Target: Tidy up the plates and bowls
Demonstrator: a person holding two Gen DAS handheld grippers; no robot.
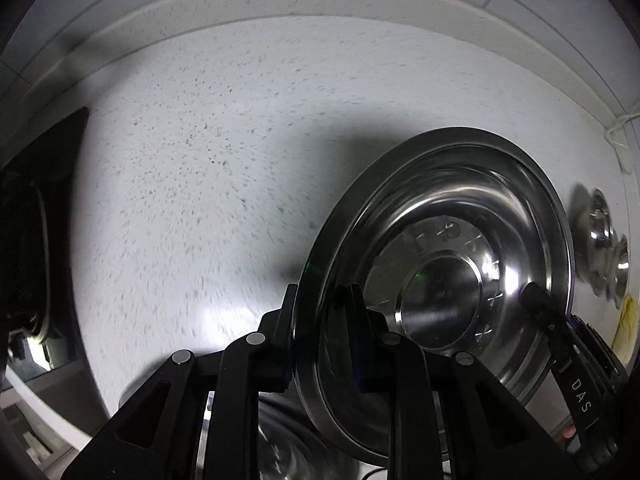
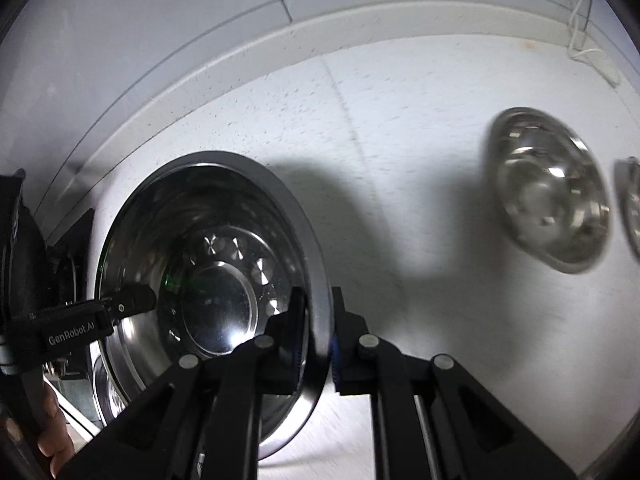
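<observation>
Plainly the job is only partly done, judging by what lies about. Largest is the speckled white counter, which fills the space ahead of both tools and meets a tiled wall at its far edge. Next comes the big steel plate, wide-rimmed with a round boss in its middle; it hangs clear above the counter, its shadow falling beyond it, carried between the two tools. The left hand-held gripper is clamped on the plate's near-left rim, one finger outside and one inside the dish. The right hand-held gripper is clamped on the opposite rim in the same way, so the plate sits directly ahead of each tool and spans the gap between them. This plate is in transit and not yet set down anywhere that I can see.

Under the left tool, more steel ware shows, and beside the right tool's lower left a second piece; these may be a stack, though I cannot tell.

Smaller, and well off to the right of the right tool, a steel bowl rests loose on the counter, with another bowl just beyond it at the frame's edge. Those bowls still seem to await sorting.
</observation>
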